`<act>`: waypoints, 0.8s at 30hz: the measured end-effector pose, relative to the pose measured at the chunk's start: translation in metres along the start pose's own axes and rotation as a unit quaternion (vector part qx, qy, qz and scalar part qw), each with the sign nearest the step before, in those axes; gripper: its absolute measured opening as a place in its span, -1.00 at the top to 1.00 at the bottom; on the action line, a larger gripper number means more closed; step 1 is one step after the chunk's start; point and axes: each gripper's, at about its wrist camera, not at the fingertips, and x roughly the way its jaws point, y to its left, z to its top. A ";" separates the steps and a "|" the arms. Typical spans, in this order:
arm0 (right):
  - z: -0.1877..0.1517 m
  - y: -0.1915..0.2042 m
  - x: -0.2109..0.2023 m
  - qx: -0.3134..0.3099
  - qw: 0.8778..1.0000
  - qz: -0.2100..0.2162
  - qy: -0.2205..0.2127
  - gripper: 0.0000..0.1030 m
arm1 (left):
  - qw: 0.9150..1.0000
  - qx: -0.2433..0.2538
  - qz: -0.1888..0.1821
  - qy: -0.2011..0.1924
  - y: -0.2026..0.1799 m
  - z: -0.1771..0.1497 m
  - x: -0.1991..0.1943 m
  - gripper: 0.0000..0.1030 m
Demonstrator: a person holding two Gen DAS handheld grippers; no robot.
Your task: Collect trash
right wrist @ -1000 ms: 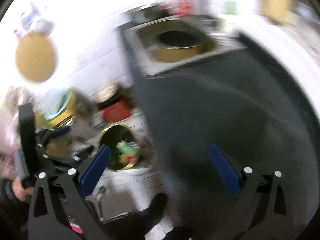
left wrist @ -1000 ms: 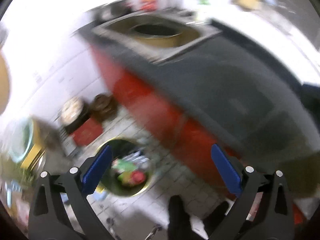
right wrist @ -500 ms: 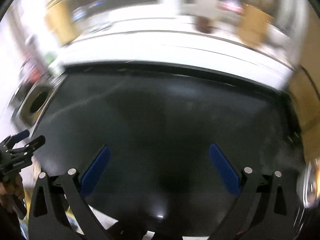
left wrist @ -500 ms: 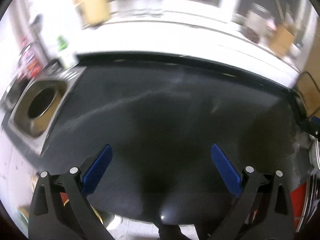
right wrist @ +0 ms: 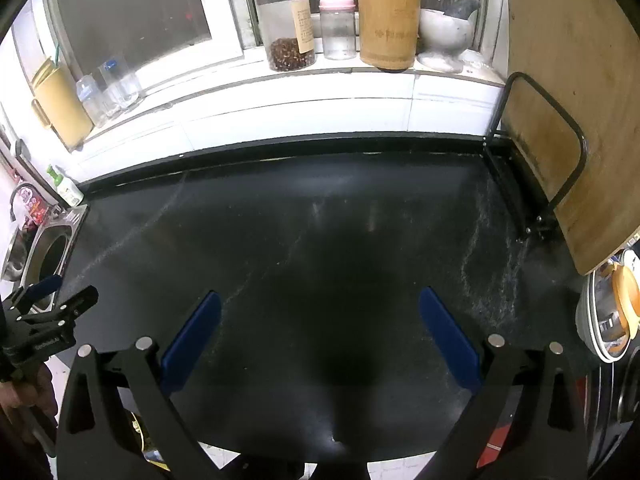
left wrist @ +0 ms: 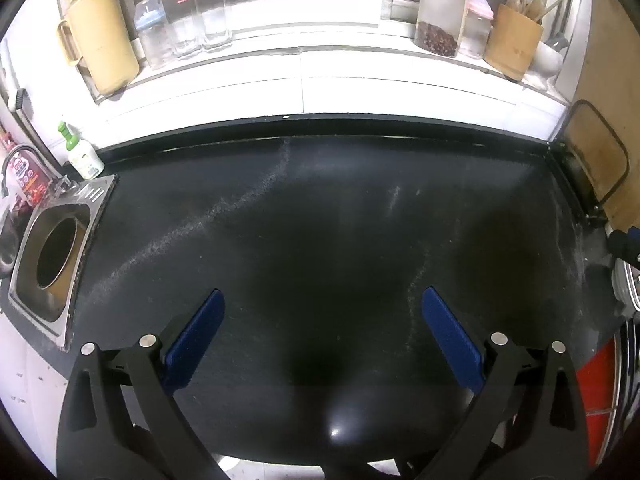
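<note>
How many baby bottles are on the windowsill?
2: a blue-capped baby bottle at the left beside the glasses, a pink-capped baby bottle at the right beside the wooden utensil holder.

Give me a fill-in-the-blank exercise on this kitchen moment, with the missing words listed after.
1. Both tools, the left tool and the right tool, hover with their blue pads ____.
2. The square steel sink lies at the ____ end of the black stone countertop.
3. The bamboo utensil holder stands on the white ____.
4. The baby bottle beside the clear glass jar has a ____ cap.

Missing words: open; left; windowsill; pink
</note>
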 end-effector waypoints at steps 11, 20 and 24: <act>0.004 0.004 0.003 -0.010 1.000 0.012 0.000 -0.86 | 1.000 -0.012 0.015 0.001 0.004 0.001 -0.003 -0.86; 0.006 0.009 0.004 -0.016 1.000 0.014 0.000 -0.86 | 1.000 -0.015 0.017 -0.001 0.009 0.001 -0.005 -0.86; 0.005 0.010 0.003 -0.016 1.000 0.013 0.000 -0.86 | 1.000 -0.015 0.016 -0.001 0.009 0.002 -0.005 -0.86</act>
